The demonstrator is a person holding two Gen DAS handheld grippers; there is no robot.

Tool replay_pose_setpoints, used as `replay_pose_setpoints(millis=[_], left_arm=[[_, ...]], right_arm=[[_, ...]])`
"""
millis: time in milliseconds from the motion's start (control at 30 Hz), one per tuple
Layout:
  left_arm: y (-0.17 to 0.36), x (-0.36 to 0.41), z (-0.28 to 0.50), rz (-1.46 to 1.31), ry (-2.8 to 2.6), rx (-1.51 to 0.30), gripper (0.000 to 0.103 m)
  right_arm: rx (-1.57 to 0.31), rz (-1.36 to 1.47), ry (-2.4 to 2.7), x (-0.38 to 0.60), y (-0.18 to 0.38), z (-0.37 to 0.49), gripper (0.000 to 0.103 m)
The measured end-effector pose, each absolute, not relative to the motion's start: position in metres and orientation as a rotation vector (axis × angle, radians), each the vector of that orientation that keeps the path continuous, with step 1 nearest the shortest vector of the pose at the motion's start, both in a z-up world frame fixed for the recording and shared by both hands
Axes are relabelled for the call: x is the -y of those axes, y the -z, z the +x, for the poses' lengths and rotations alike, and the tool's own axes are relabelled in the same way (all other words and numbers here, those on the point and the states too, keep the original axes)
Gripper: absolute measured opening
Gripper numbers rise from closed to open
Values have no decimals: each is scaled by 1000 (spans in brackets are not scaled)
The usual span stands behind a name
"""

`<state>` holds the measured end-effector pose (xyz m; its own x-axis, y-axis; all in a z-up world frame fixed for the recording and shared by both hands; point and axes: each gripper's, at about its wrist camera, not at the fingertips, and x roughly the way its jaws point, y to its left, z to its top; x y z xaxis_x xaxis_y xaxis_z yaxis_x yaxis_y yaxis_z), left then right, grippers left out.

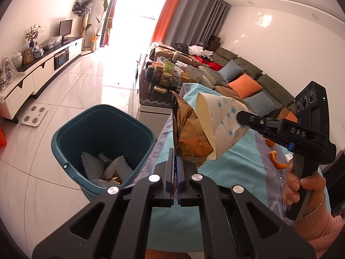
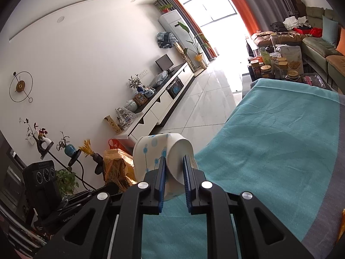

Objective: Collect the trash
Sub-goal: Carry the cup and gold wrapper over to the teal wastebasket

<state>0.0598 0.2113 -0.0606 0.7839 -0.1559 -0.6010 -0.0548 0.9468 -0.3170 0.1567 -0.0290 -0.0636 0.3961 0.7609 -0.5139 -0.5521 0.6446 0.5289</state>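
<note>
Left gripper [image 1: 176, 161] clamping gold wrapper [image 1: 189, 133], right gripper [image 2: 174, 168] pinching paper cup [image 2: 159, 155], bin [image 1: 64, 133] lower-left, nearer the left

Desk cover: teal cloth with grey border [image 2: 280, 133]
Seating: olive-green sectional sofa [image 1: 248, 69], orange cushion [image 1: 244, 85]
Wall side: white low TV cabinet [image 2: 163, 103], black monitor [image 1: 65, 27]

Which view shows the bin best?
Left wrist view. The teal bin sits on the floor beside the table, its open top and the trash inside plainly visible, just left of the left gripper. The right wrist view does not show the bin at all.
</note>
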Motion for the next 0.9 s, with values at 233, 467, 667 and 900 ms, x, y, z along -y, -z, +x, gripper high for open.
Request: replay_pose_setpoints(millis=[233, 467, 667, 900], left_arm=[[59, -224, 58, -338, 17, -664, 2], [58, -235, 54, -349, -19, -659, 2], [59, -244, 52, -359, -47, -659, 2], [59, -249, 55, -366, -82, -663, 2]], right_arm=[[-808, 274, -863, 13, 61, 159, 14], [-818, 256, -869, 1, 63, 162, 14], [-828, 247, -876, -8, 66, 167, 14], [-838, 232, -886, -23, 67, 173, 14]])
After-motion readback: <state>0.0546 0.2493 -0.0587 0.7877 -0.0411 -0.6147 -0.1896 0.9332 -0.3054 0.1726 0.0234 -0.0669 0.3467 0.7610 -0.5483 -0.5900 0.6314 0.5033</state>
